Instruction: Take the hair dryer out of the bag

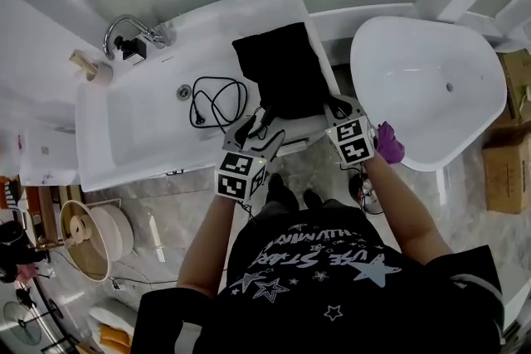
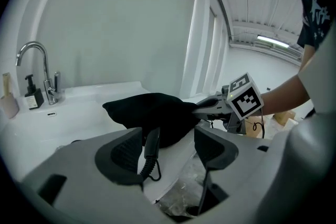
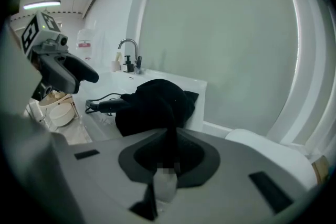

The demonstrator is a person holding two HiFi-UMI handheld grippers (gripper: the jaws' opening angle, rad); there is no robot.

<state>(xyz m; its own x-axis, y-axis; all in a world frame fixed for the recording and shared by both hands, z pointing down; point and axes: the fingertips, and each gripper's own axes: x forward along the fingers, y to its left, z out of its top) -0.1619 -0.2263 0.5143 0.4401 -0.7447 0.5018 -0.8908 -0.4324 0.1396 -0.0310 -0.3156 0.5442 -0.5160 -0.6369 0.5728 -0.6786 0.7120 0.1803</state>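
A black cloth bag (image 1: 282, 70) lies on the white counter (image 1: 149, 137) beside the basin. The hair dryer's black handle (image 2: 151, 143) sticks out of the bag's near end, and its cord (image 1: 217, 99) lies coiled in the basin. My left gripper (image 2: 168, 152) is open, with the handle between its jaws close to the left pad, not pressed. My right gripper (image 3: 169, 150) is shut on a fold of the bag's fabric at its right near edge. In the head view the left gripper (image 1: 259, 130) and the right gripper (image 1: 336, 108) flank the bag's near end.
A chrome faucet (image 1: 124, 29) and a small dark bottle (image 1: 133, 51) stand at the counter's far left. A white bathtub (image 1: 431, 87) is to the right, with cardboard boxes (image 1: 506, 153) beyond it. A round tub (image 1: 87, 236) sits on the floor at the left.
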